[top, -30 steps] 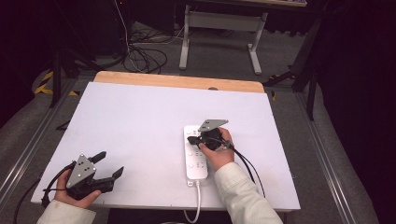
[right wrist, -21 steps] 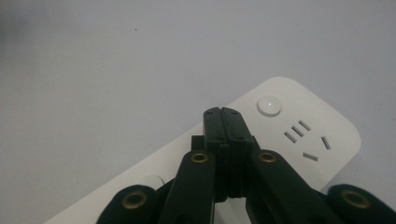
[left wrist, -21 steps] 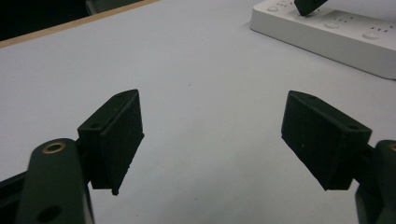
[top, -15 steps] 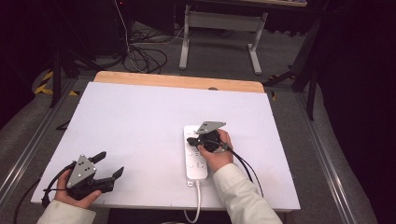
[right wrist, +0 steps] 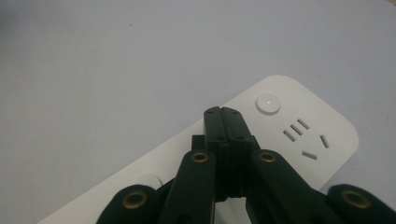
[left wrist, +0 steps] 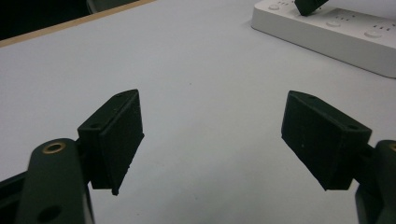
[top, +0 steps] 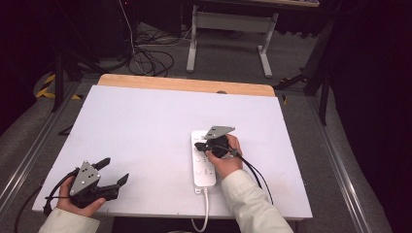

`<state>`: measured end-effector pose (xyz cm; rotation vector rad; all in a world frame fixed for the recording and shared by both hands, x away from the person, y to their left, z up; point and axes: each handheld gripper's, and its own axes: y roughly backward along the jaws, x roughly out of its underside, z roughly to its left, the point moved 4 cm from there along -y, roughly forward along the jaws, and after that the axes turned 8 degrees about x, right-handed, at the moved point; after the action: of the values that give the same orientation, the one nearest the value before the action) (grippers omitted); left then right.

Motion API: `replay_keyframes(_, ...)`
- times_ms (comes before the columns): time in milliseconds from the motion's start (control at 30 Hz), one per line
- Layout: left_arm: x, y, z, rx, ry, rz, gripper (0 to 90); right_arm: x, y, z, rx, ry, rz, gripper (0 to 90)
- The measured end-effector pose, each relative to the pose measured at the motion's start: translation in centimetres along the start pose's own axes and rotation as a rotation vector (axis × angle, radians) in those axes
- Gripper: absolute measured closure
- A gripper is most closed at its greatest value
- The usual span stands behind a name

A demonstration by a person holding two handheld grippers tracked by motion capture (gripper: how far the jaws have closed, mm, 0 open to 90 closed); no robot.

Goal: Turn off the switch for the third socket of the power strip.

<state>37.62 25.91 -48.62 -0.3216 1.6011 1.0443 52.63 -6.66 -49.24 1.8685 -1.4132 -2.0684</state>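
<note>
A white power strip (top: 200,170) lies lengthwise right of the middle of the white table (top: 145,126). My right gripper (top: 198,144) is shut, and its joined tips rest on or just above the strip's far end. In the right gripper view, the closed jaws (right wrist: 227,115) sit beside a round white button (right wrist: 268,103) and a socket of the strip (right wrist: 303,135). My left gripper (top: 115,169) is held open near the table's front left corner with nothing between its pads (left wrist: 119,135). The strip (left wrist: 336,32) shows far off in the left gripper view.
The strip's white cord (top: 204,213) runs off the table's front edge. A wooden strip (top: 184,85) borders the table's far side. Beyond it, cables (top: 145,53) lie on the floor beside a grey metal stand (top: 228,29). Metal rails run along both sides of the table.
</note>
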Motion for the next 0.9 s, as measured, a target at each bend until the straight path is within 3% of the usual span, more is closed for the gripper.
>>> replay_keyframes(700, 0.04, -0.06, -0.02, 0.001, -0.003, 0.009, 21.2, 0.01, -0.01, 0.17, 0.013, 0.007, 0.001, 90.0)
replay_keyframes(900, 0.03, -0.08, 0.01, 0.0, -0.005, 0.01, 21.2, -0.17, -0.07, 0.27, 0.023, 0.026, 0.024, 90.0)
